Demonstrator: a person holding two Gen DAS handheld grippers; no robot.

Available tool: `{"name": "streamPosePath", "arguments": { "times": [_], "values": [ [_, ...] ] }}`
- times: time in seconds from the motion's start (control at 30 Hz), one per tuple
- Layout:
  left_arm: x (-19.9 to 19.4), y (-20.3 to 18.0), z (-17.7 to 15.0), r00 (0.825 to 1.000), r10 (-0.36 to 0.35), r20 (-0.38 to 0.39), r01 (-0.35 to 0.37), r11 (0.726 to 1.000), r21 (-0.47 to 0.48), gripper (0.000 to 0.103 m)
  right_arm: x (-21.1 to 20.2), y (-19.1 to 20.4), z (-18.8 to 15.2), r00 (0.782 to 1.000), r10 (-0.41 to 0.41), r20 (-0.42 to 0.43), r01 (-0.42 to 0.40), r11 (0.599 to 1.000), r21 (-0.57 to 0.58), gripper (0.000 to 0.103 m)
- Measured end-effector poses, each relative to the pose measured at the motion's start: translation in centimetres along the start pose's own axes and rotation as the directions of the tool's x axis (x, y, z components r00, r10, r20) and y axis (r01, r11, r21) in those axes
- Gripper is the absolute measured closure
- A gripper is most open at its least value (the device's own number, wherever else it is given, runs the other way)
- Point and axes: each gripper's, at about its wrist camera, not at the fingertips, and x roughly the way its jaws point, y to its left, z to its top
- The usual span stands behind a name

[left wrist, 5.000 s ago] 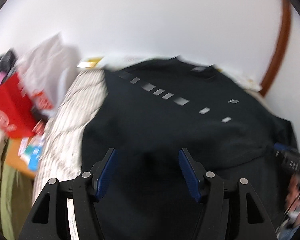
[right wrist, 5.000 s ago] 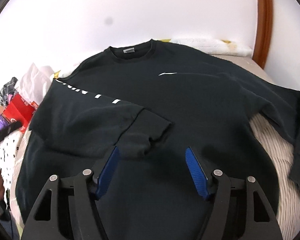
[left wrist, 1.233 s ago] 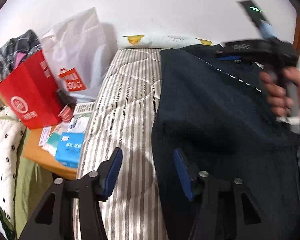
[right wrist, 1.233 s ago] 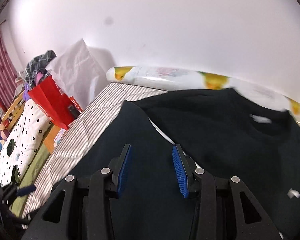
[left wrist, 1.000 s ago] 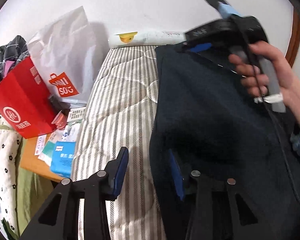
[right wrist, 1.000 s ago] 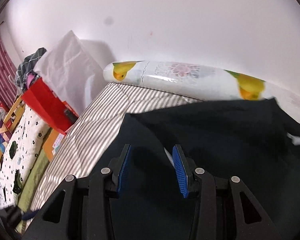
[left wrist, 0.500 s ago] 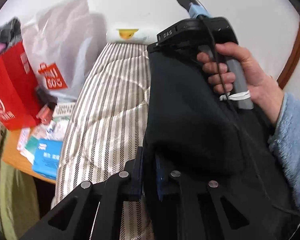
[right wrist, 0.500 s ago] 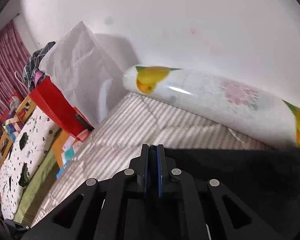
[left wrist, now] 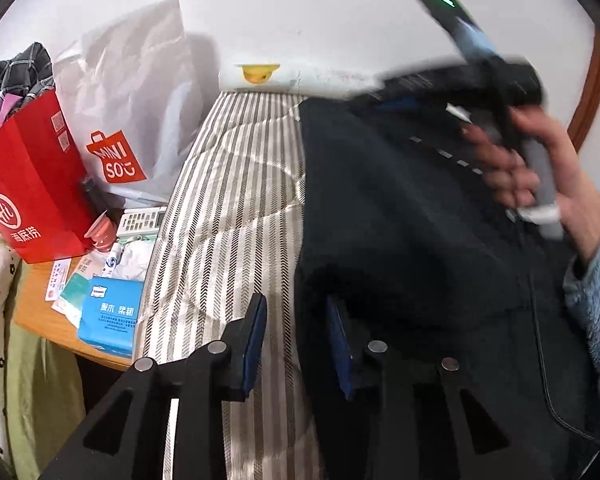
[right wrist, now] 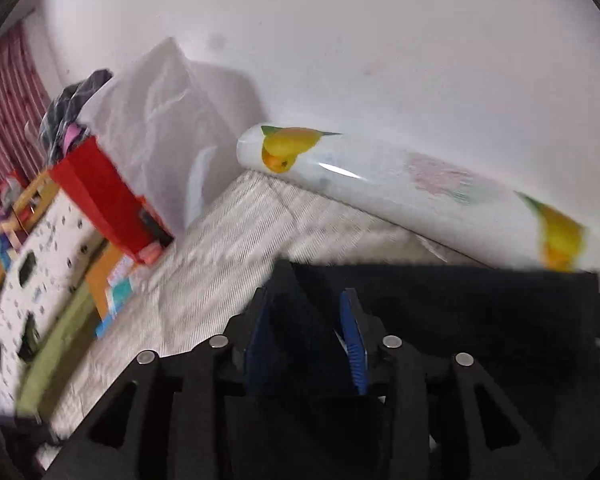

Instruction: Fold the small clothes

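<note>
A black sweatshirt (left wrist: pixel 400 216) lies on the striped mattress (left wrist: pixel 236 208), its left part folded over so a straight fold edge runs along its left side. My left gripper (left wrist: pixel 296 340) is open at the near end of that edge, with cloth against its right finger. My right gripper (right wrist: pixel 306 340) is open at the far end of the edge, and a peak of black cloth (right wrist: pixel 296 312) stands between its jaws. The right gripper with the hand on it shows blurred in the left wrist view (left wrist: pixel 480 76).
A duck-print roll (right wrist: pixel 400 188) lies along the wall at the mattress head. Left of the bed stand a red bag (left wrist: pixel 24 184), a white Miniso bag (left wrist: pixel 132 100), a remote (left wrist: pixel 140 220) and a blue tissue pack (left wrist: pixel 108 316) on a wooden table.
Both grippers were shut on the sweatshirt's edge half a second ago and have opened. The right gripper is moving, blurred. The folded side lies flat.
</note>
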Motion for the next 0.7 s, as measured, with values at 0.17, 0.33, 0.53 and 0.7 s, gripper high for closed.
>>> {"name": "streamPosePath", "arguments": {
  "times": [0.17, 0.33, 0.53, 0.7],
  "values": [
    [-0.9, -1.1, -0.3, 1.000, -0.011, 0.025, 0.010, 0.999, 0.041, 0.045, -6.6, -3.0, -5.8, 0.993, -0.114, -0.017, 0.114, 0.993, -0.002, 0.062],
    [0.4, -2.4, 0.2, 0.996, 0.075, 0.037, -0.079, 0.991, 0.106, 0.045, -14.4, -8.7, -14.4, 0.969, -0.245, -0.037, 0.248, 0.962, 0.111, 0.048],
    [1.9, -3.0, 0.4, 0.986, 0.163, 0.042, -0.168, 0.974, 0.154, 0.055, -22.9, -15.8, -25.6, 0.900, -0.418, -0.124, 0.435, 0.851, 0.293, 0.040],
    [2.4, -3.4, 0.6, 0.987, 0.158, 0.037, -0.162, 0.974, 0.156, 0.076, -25.0, -18.5, -30.8, 0.897, -0.409, -0.170, 0.442, 0.810, 0.386, 0.040]
  ]
}}
